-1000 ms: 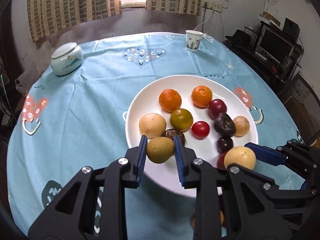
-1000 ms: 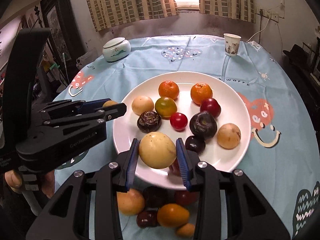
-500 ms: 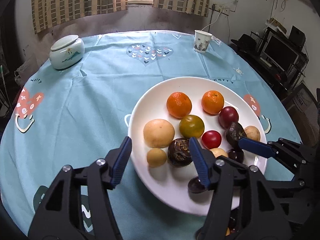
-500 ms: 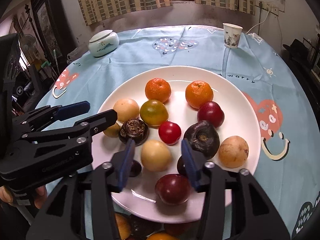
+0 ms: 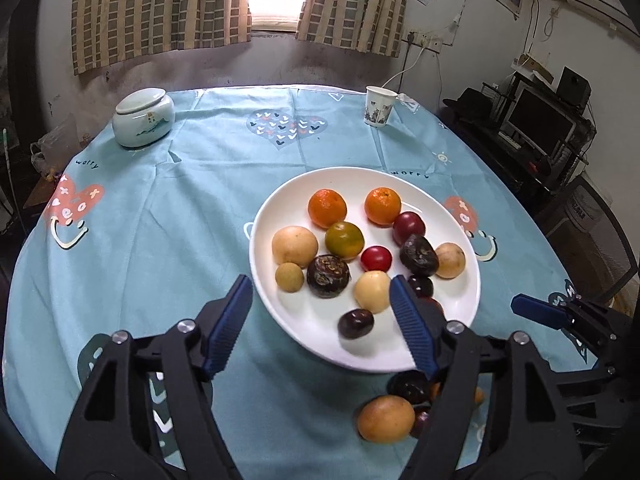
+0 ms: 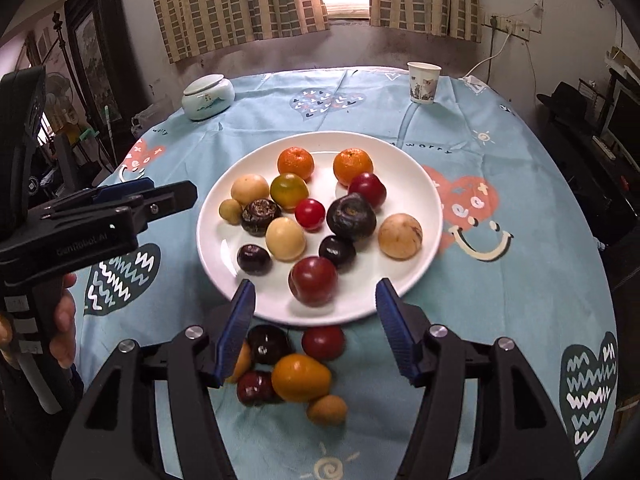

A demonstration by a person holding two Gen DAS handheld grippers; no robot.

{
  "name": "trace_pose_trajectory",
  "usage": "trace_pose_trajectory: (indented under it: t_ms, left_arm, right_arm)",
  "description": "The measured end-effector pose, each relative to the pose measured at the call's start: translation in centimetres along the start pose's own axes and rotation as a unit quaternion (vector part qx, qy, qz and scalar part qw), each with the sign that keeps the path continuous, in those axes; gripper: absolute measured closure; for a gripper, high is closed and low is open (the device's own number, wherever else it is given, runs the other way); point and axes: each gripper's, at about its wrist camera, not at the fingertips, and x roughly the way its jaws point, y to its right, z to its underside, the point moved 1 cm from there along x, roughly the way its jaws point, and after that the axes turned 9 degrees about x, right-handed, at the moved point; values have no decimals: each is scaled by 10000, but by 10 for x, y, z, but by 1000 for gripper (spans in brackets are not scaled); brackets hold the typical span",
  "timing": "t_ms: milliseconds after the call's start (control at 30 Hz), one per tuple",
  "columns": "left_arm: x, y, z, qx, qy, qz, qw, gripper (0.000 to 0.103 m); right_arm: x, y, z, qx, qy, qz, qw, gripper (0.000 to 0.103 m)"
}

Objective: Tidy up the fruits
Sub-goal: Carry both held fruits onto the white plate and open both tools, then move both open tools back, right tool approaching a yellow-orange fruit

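From the left wrist, the left gripper (image 5: 320,320) has just been opening and stands released, nothing between its jaws, above the near rim of the round white plate (image 5: 460,320) where sorted fruits lie. From the right wrist, the right gripper (image 6: 314,320) hangs empty, jaws apart, between plate and the unsorted fruit pile (image 6: 292,368) on the tablecloth, presumably ready for it.

left tongs (image 5: 320,320): just opened, empty | right tongs (image 6: 316,320): open, empty

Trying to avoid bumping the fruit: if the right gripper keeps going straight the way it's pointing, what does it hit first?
Probably the large red plum near the white plate's front rim; it sits just ahead of the open right gripper. Depth is uncertain.
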Motion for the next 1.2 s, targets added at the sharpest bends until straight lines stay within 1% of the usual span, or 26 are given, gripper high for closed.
trace_pose_trajectory:
  t_ms: [33,67,100,167,267,367,400,433,467,567,667,733,767,800,867,933,967,1000,1067,1100,1200]
  left_arm:
    - [-6,4,4,6,14,-6,10000,22]
    - [-11,7,7,21,19,-30,10000,16]
    - [-17,13,12,43,28,-62,10000,13]
    - [-26,20,21,93,1,-62,9999,11]
    - [-37,31,37,162,-110,-50,9998,7]
    - [-48,37,60,203,-209,-26,9996,5]
    - [-51,38,68,200,-228,-7,9995,5]
    - [-55,38,76,180,-250,19,9995,5]
    - [-58,38,84,149,-278,35,9995,5]
    - [-64,39,102,92,-350,48,9993,5]
    - [-68,40,112,83,-359,-4,9993,5]
    - [-69,40,118,95,-376,-48,9992,5]
    - [-69,40,120,110,-384,-70,9992,5]
    - [-68,40,121,126,-399,-78,9991,5]
    - [-65,39,122,149,-441,-48,9989,5]
    - [-59,39,121,162,-505,1,9986,5]
    - [-56,39,121,178,-543,27,9984,5]
    - [-52,40,121,197,-581,38,9981,5]
    - [-41,41,121,240,-675,-14,9974,5]
    - [-36,41,121,274,-686,-68,9972,5]
    - [-20,41,120,340,-699,-239,9967,5]
  right_arm:
    - [-5,2,5,16,8,8,10000,40]
    - [-10,5,11,39,13,18,10000,40]
    - [-14,7,16,65,13,26,10000,39]
    - [-21,11,26,128,13,15,9999,37]
    - [-33,17,43,209,36,1,9998,37]
    - [-43,22,61,307,61,9,9995,35]
    - [-46,23,68,344,53,20,9994,27]
    - [-47,25,75,377,50,39,9993,22]
    - [-49,25,82,397,67,59,9992,13]
    - [-50,22,101,347,192,-34,9992,11]
    - [-43,20,112,309,312,-85,9990,12]
    - [-33,19,112,267,252,-130,9992,22]
    - [-24,19,111,268,164,-160,9994,35]
    - [-17,20,109,271,81,-167,9995,44]
    - [-1,22,104,272,-49,-131,9995,52]
    - [17,24,97,272,-173,-51,9995,55]
    - [26,27,95,301,-240,-7,9993,64]
    - [26,27,94,293,-139,0,9995,74]
    - [23,28,92,338,-262,-93,9990,74]
    - [18,28,93,364,-230,-157,9989,74]
    - [-5,28,98,377,-81,-172,9991,74]
